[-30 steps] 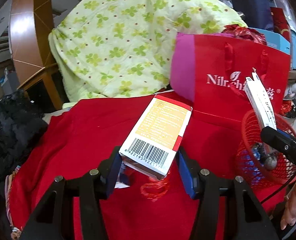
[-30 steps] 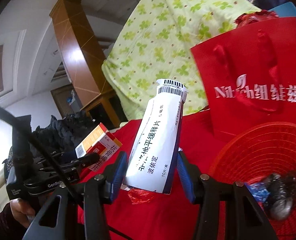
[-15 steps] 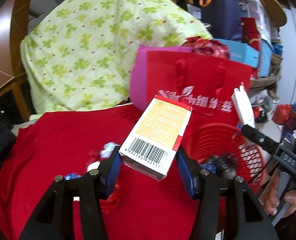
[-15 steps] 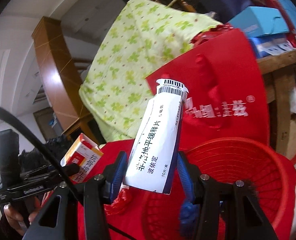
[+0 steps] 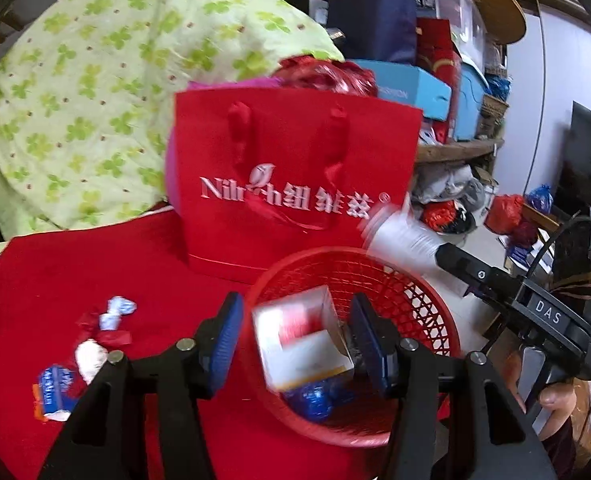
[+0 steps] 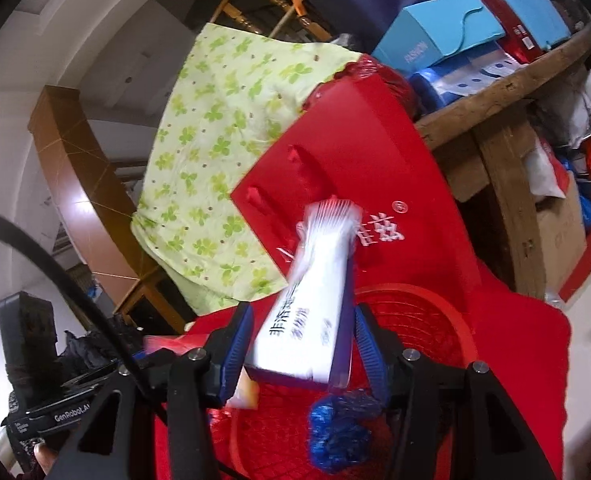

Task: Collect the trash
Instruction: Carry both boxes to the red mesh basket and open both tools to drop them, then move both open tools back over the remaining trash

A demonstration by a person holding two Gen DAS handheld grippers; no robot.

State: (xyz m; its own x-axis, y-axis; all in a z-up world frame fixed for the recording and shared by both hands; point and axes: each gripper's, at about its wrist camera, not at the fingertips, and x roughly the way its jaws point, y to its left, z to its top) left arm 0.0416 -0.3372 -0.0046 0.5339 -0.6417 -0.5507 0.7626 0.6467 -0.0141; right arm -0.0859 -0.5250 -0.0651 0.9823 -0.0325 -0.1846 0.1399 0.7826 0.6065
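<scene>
We look over a table [image 5: 95,272] draped in red cloth, with a green clover-print quilt [image 5: 95,80] heaped at the far left and a red gift bag [image 5: 295,168] standing upright in the middle. Just near of the bag sits the red mesh basket [image 5: 427,300], at the table's right edge, already holding a blue wrapper [image 5: 315,400].

Both grippers hang directly over the basket's mouth. The left gripper [image 5: 295,340] has its jaws spread, and the orange-and-white box [image 5: 303,344] sits blurred between them, touching neither pad that we can see; we judge it is dropping into the basket. The right gripper [image 6: 303,352] is also spread, and the long white box [image 6: 315,300] between its jaws is blurred too, its long axis tipped up and away from us toward the bag, its near end low over the basket. We cannot tell whether a pad touches it.

What remains lies well to the left of the basket: a cluster of small wrappers [image 5: 91,344] on the cloth, red, white and blue. The left gripper is the nearer one, so we judge the next reach is its own, leftward and down.
</scene>
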